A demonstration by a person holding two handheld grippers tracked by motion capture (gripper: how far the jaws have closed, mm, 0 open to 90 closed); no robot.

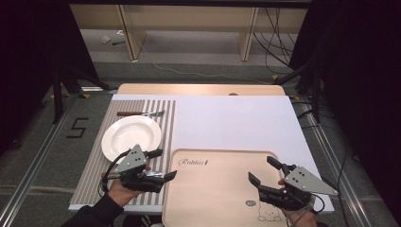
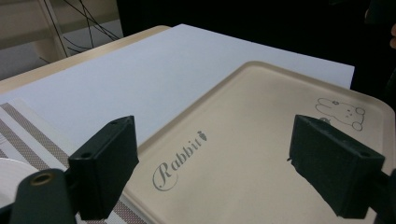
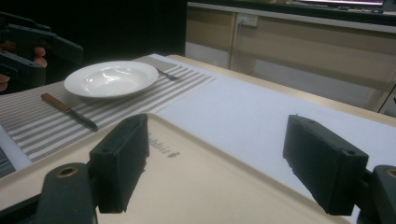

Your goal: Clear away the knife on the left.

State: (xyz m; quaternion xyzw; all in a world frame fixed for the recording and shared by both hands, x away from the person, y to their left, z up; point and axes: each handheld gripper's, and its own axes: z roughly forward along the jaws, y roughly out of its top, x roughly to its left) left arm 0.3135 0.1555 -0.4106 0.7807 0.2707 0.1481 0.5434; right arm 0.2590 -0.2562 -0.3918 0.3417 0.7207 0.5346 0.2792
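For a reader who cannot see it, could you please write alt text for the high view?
Two hand-held grippers, left gripper and right gripper, hover open over a beige tray. Beyond the left one, a white plate and a knife lie on a striped placemat.

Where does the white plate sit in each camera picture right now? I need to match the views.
High view: white plate on the striped mat, left of the tray.
Left gripper view: a white sliver of its rim at the far left edge.
Right gripper view: upper left, beyond the knife.
Shared landmark: the tray with its "Rabbit" lettering.
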